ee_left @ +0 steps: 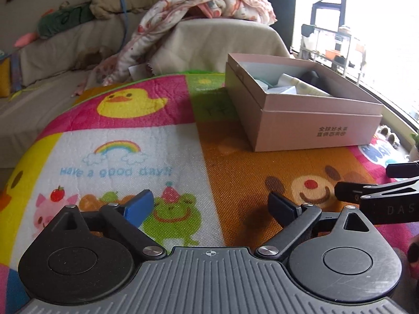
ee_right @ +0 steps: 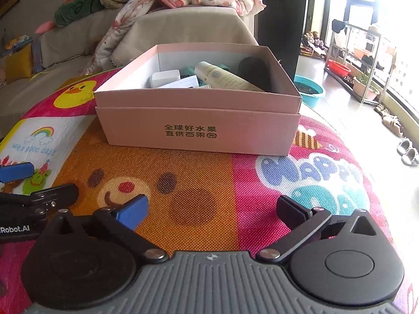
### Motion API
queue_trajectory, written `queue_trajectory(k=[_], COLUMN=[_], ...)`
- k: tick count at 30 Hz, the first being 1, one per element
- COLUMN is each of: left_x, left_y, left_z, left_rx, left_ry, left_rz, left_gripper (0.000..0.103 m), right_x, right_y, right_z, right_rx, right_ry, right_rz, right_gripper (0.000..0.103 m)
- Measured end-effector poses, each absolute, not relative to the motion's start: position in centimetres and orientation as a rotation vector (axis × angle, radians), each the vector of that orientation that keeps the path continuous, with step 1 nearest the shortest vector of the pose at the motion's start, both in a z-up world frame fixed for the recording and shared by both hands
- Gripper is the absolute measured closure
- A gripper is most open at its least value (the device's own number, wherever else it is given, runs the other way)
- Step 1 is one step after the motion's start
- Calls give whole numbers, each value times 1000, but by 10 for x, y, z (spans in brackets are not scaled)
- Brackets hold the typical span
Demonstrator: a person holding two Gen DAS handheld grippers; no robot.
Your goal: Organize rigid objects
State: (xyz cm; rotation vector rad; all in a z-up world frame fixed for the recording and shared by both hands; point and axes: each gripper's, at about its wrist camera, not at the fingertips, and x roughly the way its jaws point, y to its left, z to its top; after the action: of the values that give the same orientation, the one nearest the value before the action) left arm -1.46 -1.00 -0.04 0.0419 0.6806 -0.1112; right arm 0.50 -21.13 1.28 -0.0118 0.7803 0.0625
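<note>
A pink cardboard box (ee_right: pixel 199 130) sits on a colourful cartoon play mat (ee_right: pixel 199 183); in the left wrist view the box (ee_left: pixel 314 128) is at the right. Inside it lie a cream tube (ee_right: pixel 225 77), a white block (ee_right: pixel 166 78), a dark object (ee_right: pixel 252 69) and teal items. My left gripper (ee_left: pixel 209 205) is open and empty over the mat. My right gripper (ee_right: pixel 212 209) is open and empty, in front of the box. The right gripper's fingers (ee_left: pixel 361 191) show at the right edge of the left wrist view; the left gripper's fingers (ee_right: pixel 18 171) show at the left edge of the right wrist view.
A sofa (ee_left: pixel 65 52) with a patterned blanket (ee_left: pixel 209 2) and plush toys stands behind the mat. To the right are a teal basin (ee_right: pixel 311 89), a metal rack (ee_right: pixel 364 60) with pots by the window, and shoes (ee_right: pixel 408 153) on the floor.
</note>
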Motion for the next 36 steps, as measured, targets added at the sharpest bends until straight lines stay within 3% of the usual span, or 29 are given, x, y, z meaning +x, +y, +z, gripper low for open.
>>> queue_trajectory(k=[36], left_x=[-6], left_y=[-19], left_z=[-1], left_rx=[16], left_ry=[678], left_rz=[-50], left_gripper=[5], right_x=[2], right_y=[-214], right_z=[7], right_rx=[16], right_ry=[704], right_rz=[3], right_gripper=[0])
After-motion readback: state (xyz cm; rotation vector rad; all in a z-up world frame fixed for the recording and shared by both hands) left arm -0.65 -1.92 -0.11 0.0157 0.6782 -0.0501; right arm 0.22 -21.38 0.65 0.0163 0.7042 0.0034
